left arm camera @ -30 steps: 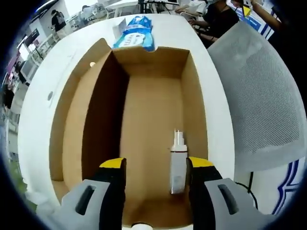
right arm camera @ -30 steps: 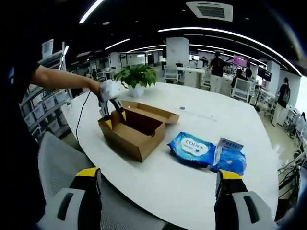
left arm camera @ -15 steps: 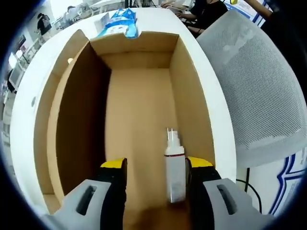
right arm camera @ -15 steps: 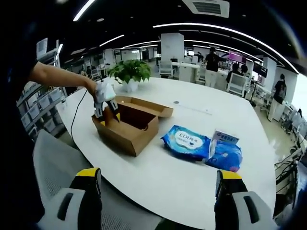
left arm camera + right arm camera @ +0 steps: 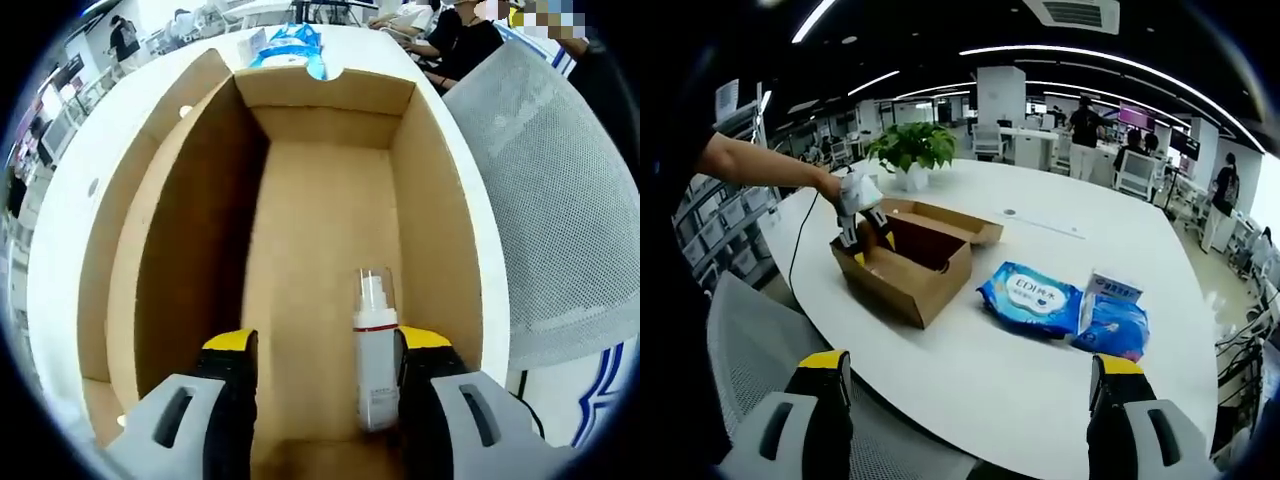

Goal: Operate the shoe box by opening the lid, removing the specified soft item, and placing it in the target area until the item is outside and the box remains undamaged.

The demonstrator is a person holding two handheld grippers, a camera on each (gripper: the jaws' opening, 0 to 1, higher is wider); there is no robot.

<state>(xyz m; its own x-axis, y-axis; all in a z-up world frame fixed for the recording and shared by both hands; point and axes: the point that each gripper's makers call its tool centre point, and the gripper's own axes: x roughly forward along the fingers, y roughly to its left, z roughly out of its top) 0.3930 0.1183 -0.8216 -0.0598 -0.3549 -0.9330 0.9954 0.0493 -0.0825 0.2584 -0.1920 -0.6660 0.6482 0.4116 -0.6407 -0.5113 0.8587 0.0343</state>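
Box (image 5: 300, 100), one bottle (image 5: 376, 350) (two packs (image 5: 1032, 299)).

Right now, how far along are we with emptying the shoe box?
Done: the shoe box stands open, lid folded back, and two blue packs lie on the table beside it. In hand: the left gripper is down inside the box, open, with a white bottle lying between its fingers, near the right one, not yet clamped. Left: close, lift the bottle out, set it down. The right gripper hangs open, away from the box.

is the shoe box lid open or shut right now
Open. The shoe box shows its bare cardboard floor with a white bottle lying inside, and its lid is folded back flat on the table.
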